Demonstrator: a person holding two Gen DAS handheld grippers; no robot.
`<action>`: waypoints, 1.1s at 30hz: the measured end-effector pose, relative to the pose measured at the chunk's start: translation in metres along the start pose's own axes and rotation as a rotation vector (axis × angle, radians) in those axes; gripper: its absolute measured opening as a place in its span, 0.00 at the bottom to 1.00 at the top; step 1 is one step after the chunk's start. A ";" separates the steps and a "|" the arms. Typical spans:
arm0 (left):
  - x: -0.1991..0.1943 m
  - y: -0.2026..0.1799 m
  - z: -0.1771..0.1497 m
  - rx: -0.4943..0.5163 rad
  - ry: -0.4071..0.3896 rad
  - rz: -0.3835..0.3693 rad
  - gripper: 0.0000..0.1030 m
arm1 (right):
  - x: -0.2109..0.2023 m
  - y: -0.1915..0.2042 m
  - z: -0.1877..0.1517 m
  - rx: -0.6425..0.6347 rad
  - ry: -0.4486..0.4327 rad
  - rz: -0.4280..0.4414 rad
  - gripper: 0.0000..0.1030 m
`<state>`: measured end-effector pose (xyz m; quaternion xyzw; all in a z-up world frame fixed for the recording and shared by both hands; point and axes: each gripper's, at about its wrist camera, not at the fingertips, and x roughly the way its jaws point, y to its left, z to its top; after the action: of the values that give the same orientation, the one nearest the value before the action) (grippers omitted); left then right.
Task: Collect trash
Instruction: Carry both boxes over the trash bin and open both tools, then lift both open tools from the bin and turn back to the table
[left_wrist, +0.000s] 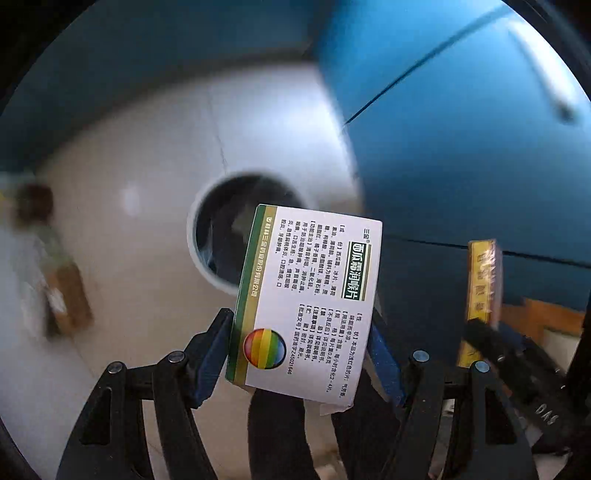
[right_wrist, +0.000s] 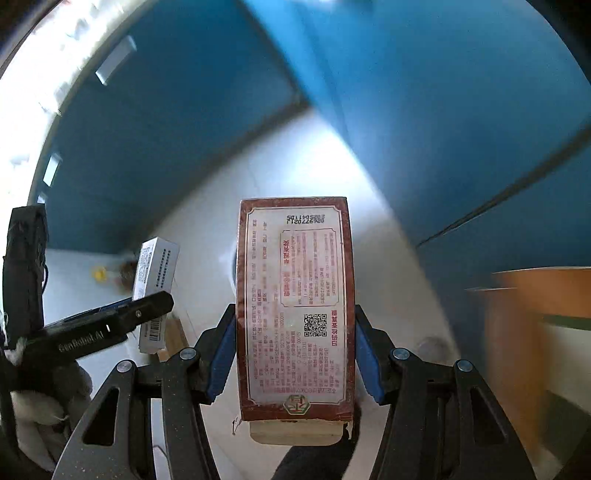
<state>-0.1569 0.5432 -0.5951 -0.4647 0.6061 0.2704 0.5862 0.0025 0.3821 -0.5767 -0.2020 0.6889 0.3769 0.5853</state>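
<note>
Jaws astride white box (left_wrist: 306, 299)

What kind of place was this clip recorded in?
Probably an indoor room in a home or office, though motion blur limits certainty. A pale tiled floor meets blue cabinet fronts with panel seams, and a round white bin stands open on the floor. A brown cardboard box sits further off.

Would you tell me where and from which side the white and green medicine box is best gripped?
Grip it as the left gripper does now: across its two narrow long edges near the lower end, one blue pad on the green-striped edge and one on the opposite edge. The white and green medicine box is flat and rectangular, so those parallel edges give the pads firm seats, and the broad printed face stays clear.
</note>
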 end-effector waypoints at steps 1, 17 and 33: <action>0.029 0.016 0.007 -0.016 0.028 -0.008 0.65 | 0.027 0.000 0.001 -0.006 0.028 0.002 0.58; 0.223 0.125 0.061 -0.143 0.205 -0.093 0.67 | 0.292 0.014 0.027 -0.198 0.296 -0.048 0.58; 0.130 0.114 0.019 -0.081 -0.081 0.271 0.92 | 0.258 0.038 0.044 -0.275 0.173 -0.226 1.00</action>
<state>-0.2326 0.5761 -0.7479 -0.3906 0.6277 0.3900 0.5490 -0.0563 0.4814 -0.8151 -0.3878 0.6516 0.3804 0.5294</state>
